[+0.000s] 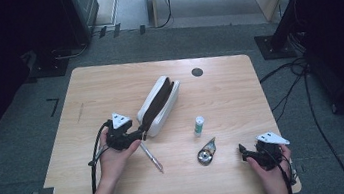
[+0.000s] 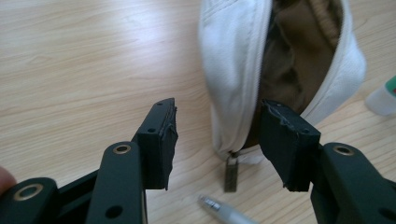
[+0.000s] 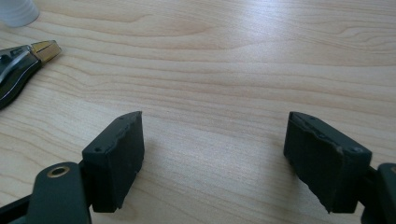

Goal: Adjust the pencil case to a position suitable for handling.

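A white zip pouch (image 1: pixel 160 104) with a brown lining lies open near the table's middle. My left gripper (image 1: pixel 139 132) is at the pouch's near end. In the left gripper view the pouch (image 2: pixel 233 70) has its zipper end between the jaws of my left gripper (image 2: pixel 219 116). The right-hand pad sits against the fabric and the left-hand pad stands apart from it. The zipper pull (image 2: pixel 230 172) hangs below, and a pen (image 2: pixel 224 212) lies just beneath it. My right gripper (image 1: pixel 242 150) rests near the front right edge, and in its own view the right gripper (image 3: pixel 215 123) is open over bare wood.
A pen (image 1: pixel 151 157) lies in front of the pouch. A small white bottle (image 1: pixel 199 125) stands right of it, with a round black-and-gold dispenser (image 1: pixel 207 153) nearer me. A black grommet (image 1: pixel 197 72) is set in the wooden table (image 1: pixel 98 86). Cables trail on the floor at the right.
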The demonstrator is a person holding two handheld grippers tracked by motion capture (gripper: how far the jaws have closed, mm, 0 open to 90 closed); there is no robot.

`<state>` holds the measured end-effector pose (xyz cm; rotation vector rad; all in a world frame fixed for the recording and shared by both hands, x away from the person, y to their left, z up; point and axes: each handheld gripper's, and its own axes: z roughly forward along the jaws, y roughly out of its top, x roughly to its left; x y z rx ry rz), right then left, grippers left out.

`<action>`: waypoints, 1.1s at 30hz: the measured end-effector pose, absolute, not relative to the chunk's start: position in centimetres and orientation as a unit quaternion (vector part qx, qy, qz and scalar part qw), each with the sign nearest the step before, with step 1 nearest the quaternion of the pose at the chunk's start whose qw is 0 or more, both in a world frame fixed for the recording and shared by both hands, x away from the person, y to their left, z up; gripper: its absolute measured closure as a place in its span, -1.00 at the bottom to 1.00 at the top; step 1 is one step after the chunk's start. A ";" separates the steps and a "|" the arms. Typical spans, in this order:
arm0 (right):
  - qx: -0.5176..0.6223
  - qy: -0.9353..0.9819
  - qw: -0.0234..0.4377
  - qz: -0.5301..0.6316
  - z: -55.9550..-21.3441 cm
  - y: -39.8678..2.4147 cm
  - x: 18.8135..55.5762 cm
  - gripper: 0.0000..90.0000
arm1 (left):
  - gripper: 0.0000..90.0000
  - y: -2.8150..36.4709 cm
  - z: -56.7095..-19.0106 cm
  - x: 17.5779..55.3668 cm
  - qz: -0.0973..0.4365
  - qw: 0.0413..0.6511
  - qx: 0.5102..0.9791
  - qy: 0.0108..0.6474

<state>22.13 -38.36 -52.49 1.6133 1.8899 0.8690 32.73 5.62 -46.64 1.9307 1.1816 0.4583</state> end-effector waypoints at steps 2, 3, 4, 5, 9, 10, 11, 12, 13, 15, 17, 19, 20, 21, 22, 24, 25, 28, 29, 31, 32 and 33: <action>0.593 0.695 0.252 0.319 -52.5 -38.4 22.1 -0.56 | 0.07 5.1 -46.5 32.8 0.176 0.410 0.765 0.464; 0.593 0.695 0.252 0.319 -52.5 -38.4 22.1 -0.56 | 0.08 4.8 -46.5 32.9 0.175 0.411 0.766 0.463; 0.593 0.695 0.252 0.319 -52.5 -38.4 22.1 -0.56 | 0.08 4.5 -46.6 33.0 0.174 0.410 0.767 0.462; 0.593 0.695 0.252 0.319 -52.5 -38.4 22.1 -0.56 | 0.11 4.3 -46.6 33.1 0.175 0.408 0.768 0.462; 0.593 0.695 0.252 0.320 -52.5 -38.4 22.1 -0.55 | 0.26 3.7 -46.9 33.6 0.173 0.399 0.767 0.472; 0.593 0.695 0.252 0.320 -52.5 -38.4 22.1 -0.55 | 0.35 3.6 -47.0 33.7 0.170 0.398 0.765 0.477; 0.593 0.695 0.252 0.320 -52.5 -38.3 22.1 -0.55 | 0.41 3.6 -47.0 33.7 0.170 0.398 0.765 0.477; 0.593 0.695 0.252 0.320 -52.5 -38.3 22.1 -0.55 | 0.41 3.7 -47.0 33.8 0.168 0.397 0.764 0.480; 0.593 0.695 0.252 0.320 -52.5 -38.4 22.1 -0.55 | 0.53 3.7 -47.0 33.9 0.163 0.401 0.762 0.482; 0.592 0.696 0.252 0.320 -52.5 -38.4 22.1 -0.55 | 0.59 3.9 -46.9 33.9 0.155 0.407 0.762 0.479; 0.592 0.696 0.252 0.320 -52.5 -38.4 22.1 -0.55 | 0.63 4.0 -46.9 33.9 0.142 0.415 0.762 0.477; 0.592 0.696 0.252 0.320 -52.5 -38.4 22.1 -0.55 | 0.66 4.0 -46.9 33.9 0.133 0.421 0.760 0.476; 0.592 0.696 0.252 0.320 -52.5 -38.4 22.1 -0.55 | 0.66 3.9 -47.0 33.6 0.123 0.426 0.759 0.477; 0.592 0.696 0.252 0.320 -52.5 -38.4 22.1 -0.55 | 0.66 3.7 -47.0 33.4 0.121 0.427 0.758 0.477; 0.592 0.696 0.252 0.320 -52.5 -38.4 22.1 -0.55 | 0.65 3.6 -47.1 33.3 0.120 0.429 0.756 0.479; 0.592 0.696 0.252 0.320 -52.5 -38.4 22.1 -0.55 | 0.64 3.2 -47.2 32.9 0.115 0.434 0.753 0.480; 0.592 0.696 0.252 0.320 -52.5 -38.4 22.1 -0.55 | 0.64 3.2 -47.2 32.9 0.115 0.434 0.753 0.480; 0.592 0.696 0.252 0.320 -52.5 -38.4 22.1 -0.55 | 0.62 2.4 -47.2 32.1 0.100 0.440 0.753 0.478; 0.592 0.696 0.252 0.320 -52.5 -38.3 22.1 -0.55 | 0.60 2.4 -47.2 32.1 0.100 0.440 0.753 0.478; 0.592 0.696 0.252 0.320 -52.5 -38.4 22.1 -0.55 | 0.54 1.8 -47.3 31.4 0.091 0.446 0.757 0.469; 0.592 0.696 0.252 0.320 -52.5 -38.4 22.1 -0.55 | 0.53 1.8 -47.3 31.4 0.091 0.446 0.757 0.469; 0.592 0.696 0.252 0.320 -52.5 -38.3 22.1 -0.55 | 0.52 1.6 -47.3 31.2 0.087 0.445 0.760 0.465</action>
